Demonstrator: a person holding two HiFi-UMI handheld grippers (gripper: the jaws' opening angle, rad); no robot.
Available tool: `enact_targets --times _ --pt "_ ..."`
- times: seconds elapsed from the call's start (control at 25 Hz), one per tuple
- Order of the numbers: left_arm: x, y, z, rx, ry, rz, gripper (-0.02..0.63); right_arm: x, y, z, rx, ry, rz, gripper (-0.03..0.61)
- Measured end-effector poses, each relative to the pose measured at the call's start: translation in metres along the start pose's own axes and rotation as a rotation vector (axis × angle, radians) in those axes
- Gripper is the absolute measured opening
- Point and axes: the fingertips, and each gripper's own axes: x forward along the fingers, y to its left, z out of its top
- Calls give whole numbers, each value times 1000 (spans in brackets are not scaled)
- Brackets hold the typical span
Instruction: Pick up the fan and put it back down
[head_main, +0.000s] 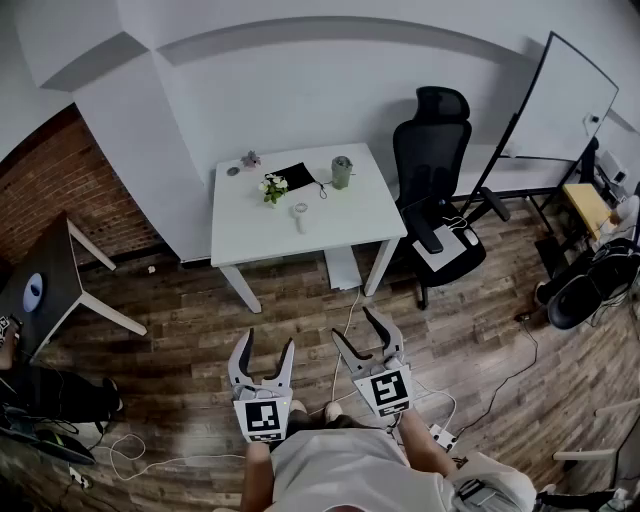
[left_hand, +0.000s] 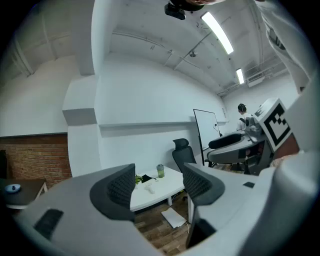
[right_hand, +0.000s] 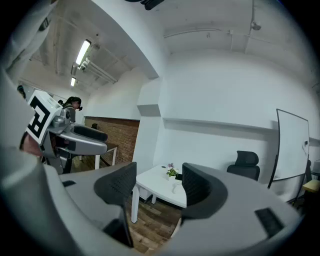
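The fan (head_main: 299, 215), a small white hand-held one, lies on the white table (head_main: 350, 225) across the room, beside a potted plant (head_main: 273, 187). It shows far off between the jaws in the left gripper view (left_hand: 150, 188) and the right gripper view (right_hand: 174, 188). My left gripper (head_main: 267, 342) and right gripper (head_main: 356, 325) are held side by side over the wood floor, well short of the table. Both point level at it. Each gripper's jaws stand apart with nothing between them (left_hand: 159, 187) (right_hand: 157, 184).
On the table also stand a green cup (head_main: 342, 172) and a black flat item (head_main: 292, 176). A black office chair (head_main: 432, 150) sits right of the table, a whiteboard (head_main: 570, 100) beyond it. A dark desk (head_main: 50, 280) is at left. Cables (head_main: 345, 315) cross the floor.
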Motion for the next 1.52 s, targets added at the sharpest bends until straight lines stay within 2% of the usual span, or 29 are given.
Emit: enact_targets --times 0.16,0.56,1.08,1.52 --pt "3 1 -2 0 6 12 291 2 0 -3 11 -7 14 295" --pt "44 20 -7 13 8 10 290 39 -19 -8 11 -8 5 304" --pt "125 82 -16 -5 -9 -20 290 137 -41 -4 5 10 -20 302" --pt "177 137 -28 -11 -13 -54 293 208 -43 1 -4 30 -47 305"
